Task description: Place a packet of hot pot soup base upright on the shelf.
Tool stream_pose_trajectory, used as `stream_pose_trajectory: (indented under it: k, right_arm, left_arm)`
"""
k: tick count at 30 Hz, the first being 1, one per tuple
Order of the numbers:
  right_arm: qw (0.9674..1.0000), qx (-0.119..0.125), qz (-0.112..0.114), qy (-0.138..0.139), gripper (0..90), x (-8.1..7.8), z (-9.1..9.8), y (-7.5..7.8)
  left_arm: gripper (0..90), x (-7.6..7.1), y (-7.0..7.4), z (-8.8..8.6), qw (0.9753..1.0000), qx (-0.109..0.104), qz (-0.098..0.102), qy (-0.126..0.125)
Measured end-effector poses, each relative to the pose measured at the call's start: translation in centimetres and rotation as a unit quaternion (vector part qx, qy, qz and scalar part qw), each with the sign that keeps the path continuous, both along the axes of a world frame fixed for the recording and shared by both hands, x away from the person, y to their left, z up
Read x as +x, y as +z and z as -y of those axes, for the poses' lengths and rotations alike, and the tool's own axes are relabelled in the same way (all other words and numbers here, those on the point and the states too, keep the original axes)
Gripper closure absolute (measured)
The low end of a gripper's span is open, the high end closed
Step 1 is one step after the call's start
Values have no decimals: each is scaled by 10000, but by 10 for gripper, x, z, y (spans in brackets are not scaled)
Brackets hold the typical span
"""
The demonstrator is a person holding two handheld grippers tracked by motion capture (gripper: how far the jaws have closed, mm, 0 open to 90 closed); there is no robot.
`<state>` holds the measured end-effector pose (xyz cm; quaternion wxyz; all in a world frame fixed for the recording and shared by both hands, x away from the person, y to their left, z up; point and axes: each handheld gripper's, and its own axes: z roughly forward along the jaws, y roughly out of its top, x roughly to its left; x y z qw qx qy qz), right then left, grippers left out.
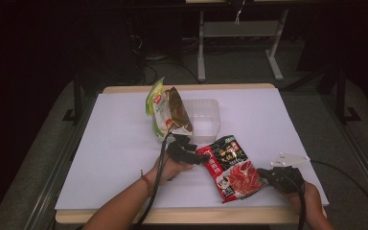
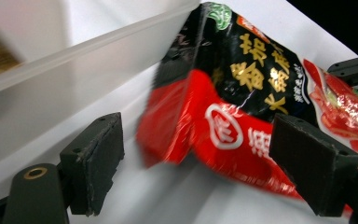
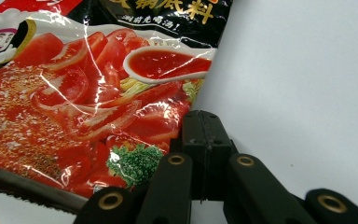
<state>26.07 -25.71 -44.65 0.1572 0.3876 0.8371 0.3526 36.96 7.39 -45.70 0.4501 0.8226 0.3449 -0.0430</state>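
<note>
**Soup-base packet pinched at one corner, open jaws at the other end**

Soup-base packet, red and black, lies flat on the white table near its front edge, long axis running from the clear plastic tub at centre down toward the front right corner. The right gripper sits at the packet's lower right corner, jaws pressed together; the right gripper view shows its pads meeting at the printed edge, so it appears to pinch that corner. The left gripper lies at the packet's upper left end, the nearer hand to the tub. Its jaws stand wide apart, with the packet's raised red corner between them, untouched by either pad. A green and brown packet leans against the tub's left wall.
</note>
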Motion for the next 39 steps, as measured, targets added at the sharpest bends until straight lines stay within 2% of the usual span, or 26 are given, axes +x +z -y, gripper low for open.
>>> stream_pose_trajectory:
  k: [5,7,10,13,14,15,16,19,20,21,23,26,28,31,37,39]
  right_arm:
    - [10000,39,-23,-7,899,0,-1,-1]
    - [10000,43,-3,-2,900,0,-2,-1]
    - [9999,113,-30,-22,900,1,-2,-2]
    - [9998,191,-55,-56,900,1,-4,-2]
    - [9998,200,-53,-65,900,1,-4,-2]
    - [9998,194,-46,-73,900,1,-5,-2]
    - [9997,213,-43,-59,900,1,-5,-2]
    - [9994,334,-60,-24,900,1,-5,-2]
    - [9994,334,-56,-12,900,1,-6,-2]
    - [9994,332,-46,-17,900,1,-7,-2]
    - [9994,355,-54,-12,900,1,-7,-2]
    - [9993,364,-49,-29,899,1,-6,-3]
    - [9994,347,-50,-41,898,1,-5,-3]
    - [9994,326,-48,-99,870,1,-5,-3]
    - [9995,298,-34,-108,743,0,-3,-2]
    - [9995,276,1,-124,683,0,-3,0]
  left_arm:
    - [172,-6,-1,19,9993,93,127,-337]
    - [166,-7,-1,22,9991,138,191,-355]
    - [164,-8,-1,23,9990,113,172,-396]
    - [163,-11,0,28,9975,357,396,-468]
    - [167,-12,0,30,9974,372,433,-439]
    - [192,-12,1,30,9972,424,500,-365]
    - [260,-12,1,30,9968,475,576,-296]
    - [525,-7,1,23,9978,332,576,-11]
    - [585,-6,1,22,9979,312,575,21]
    - [614,-6,1,22,9975,327,625,48]
    - [686,-8,3,21,9955,369,867,57]
    - [811,-9,4,18,9940,264,1058,39]
    - [844,-11,5,17,9921,294,1223,-14]
    - [861,-15,6,14,9894,187,1440,-46]
    - [867,-19,13,5,9857,-93,1684,-71]
    - [867,-22,19,3,9829,-197,1828,-74]
